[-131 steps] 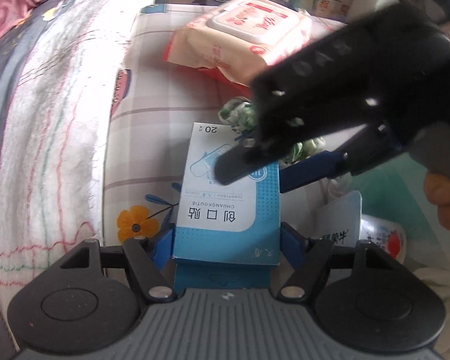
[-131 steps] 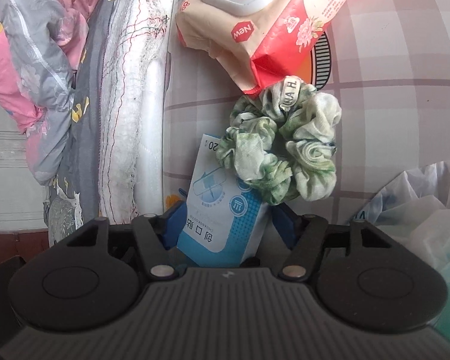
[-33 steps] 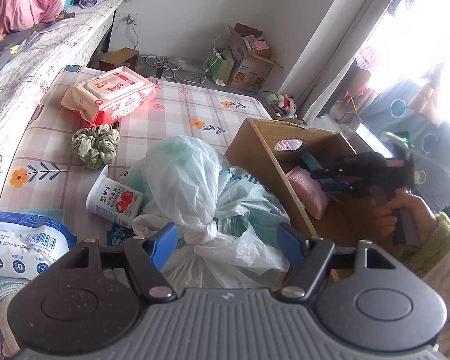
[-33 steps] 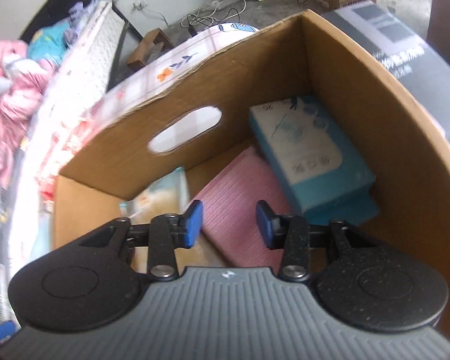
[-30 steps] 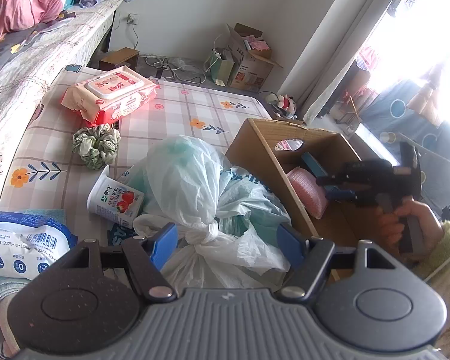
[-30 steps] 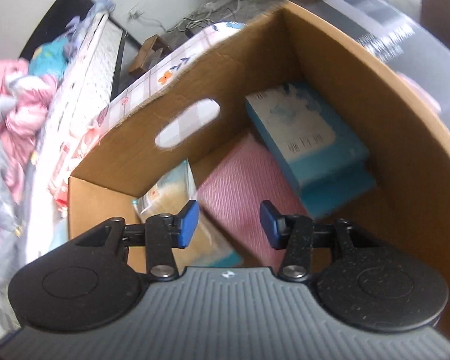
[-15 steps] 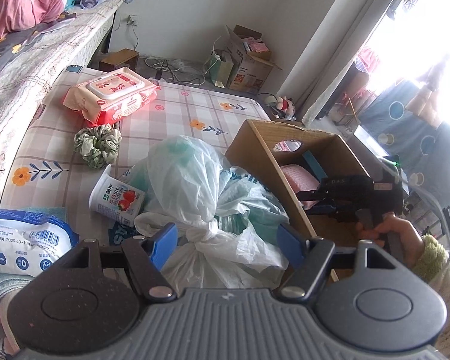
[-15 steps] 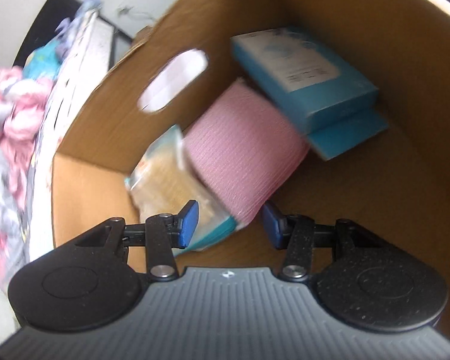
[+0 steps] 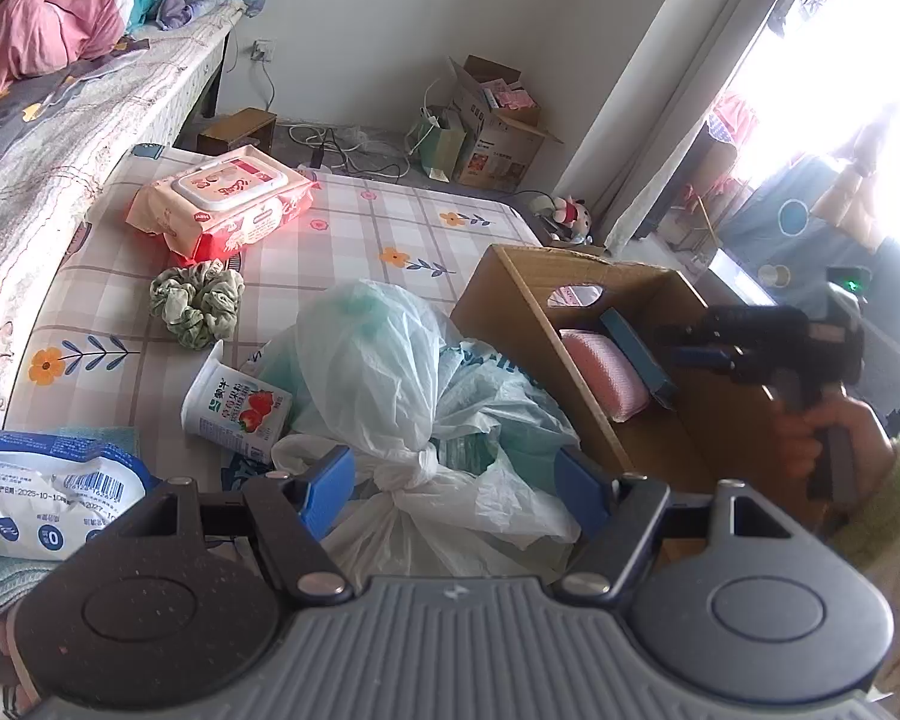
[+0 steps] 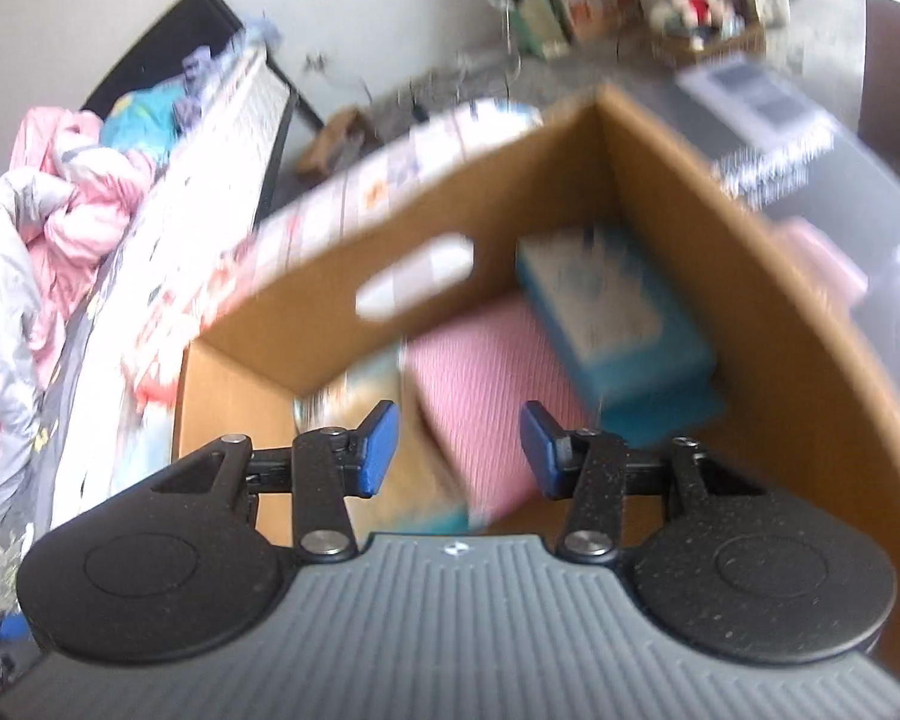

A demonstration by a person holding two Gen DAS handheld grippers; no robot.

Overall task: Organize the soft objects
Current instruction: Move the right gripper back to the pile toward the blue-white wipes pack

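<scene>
- Hovering over the cardboard box, the right tongs have nothing between the blue pads; jaws closing w/ a clear gap, gripping nothing.
- Inside the box: pink pad in the middle, blue carton leaning on it toward the box's far corner, and a pale packet at the pink pad's other side – right wrist view is motion-blurred, so the packet is prob. a wipes or tissue pack, can't tell more.
- From the left wrist view the same box sits at the edge of the checked, flowered surface; the pink pad and blue carton show above its rim.
- Right tongs reach in over the box's open top, held by a hand in a green-cuffed sleeve.
- Left tongs stand open and empty, apart from the box, above a knotted plastic bag that lies against the box's outer wall.
- Beyond the bag from the box: yogurt cup on its side, green scrunchie farther off, wet-wipes pack farthest, near the bed.
- Blue-white pouch on a teal cloth lies well apart from the box, past the cup.
</scene>
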